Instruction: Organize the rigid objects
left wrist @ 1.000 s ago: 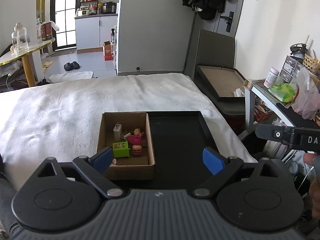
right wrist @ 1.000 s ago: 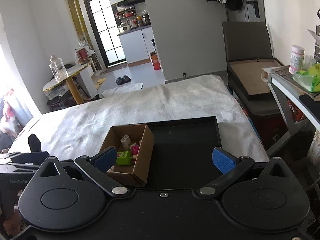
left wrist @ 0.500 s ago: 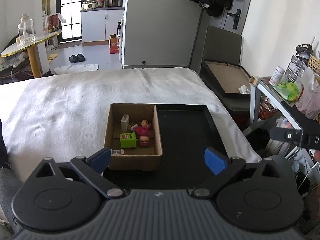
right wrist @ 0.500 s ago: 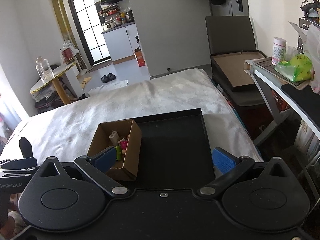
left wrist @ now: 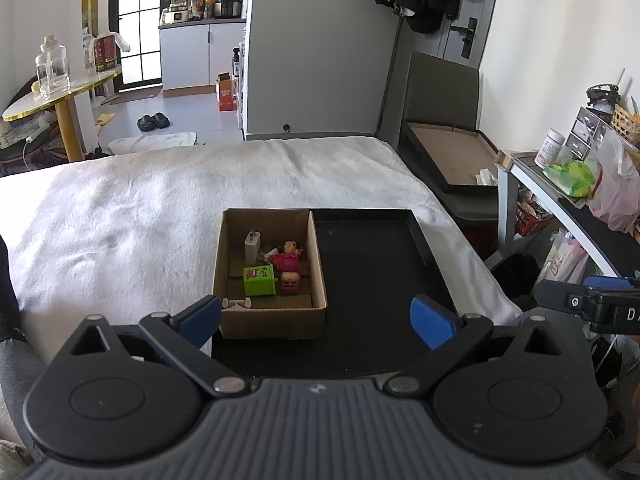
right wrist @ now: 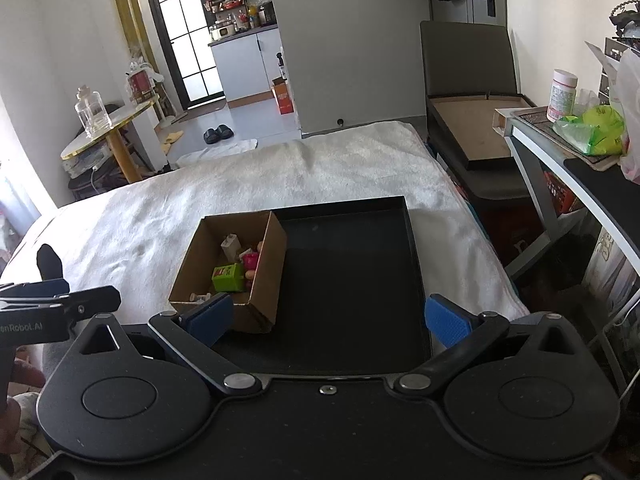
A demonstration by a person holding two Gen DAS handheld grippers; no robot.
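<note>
Blanket (left wrist: 160, 208): white; covers the bed; carries the box and tray.
Left gripper (left wrist: 316, 316): jaws spread wide, nothing between them; held above the near edge of the box and tray. In the right wrist view it shows only as a black bar at the left edge (right wrist: 60, 304).
Box (left wrist: 224, 264): brown cardboard, top open; sits in the tray's left part, its right wall beside the bare tray floor.
Charger (left wrist: 252, 246): white, upright, in the box's far-left area.
Green cube (left wrist: 259, 280): in the box centre, just left of the small figure.
Doll (left wrist: 287, 258): pink dress; lies in the box to the right of the charger.
Small figure (left wrist: 289, 282): pink; stands just beside the green cube, near the box's right wall.
Small pale parts (left wrist: 237, 303): at the box's near wall; type cannot be told.
Tray (left wrist: 424, 248): black, shallow, rectangular; the part right of the box is bare.
Right gripper (right wrist: 328, 316): jaws spread wide, holding nothing; held above the tray's near edge.
Desk (right wrist: 560, 148): right of the bed; holds a white jar (right wrist: 562, 90) and a green bag (right wrist: 596, 128).
</note>
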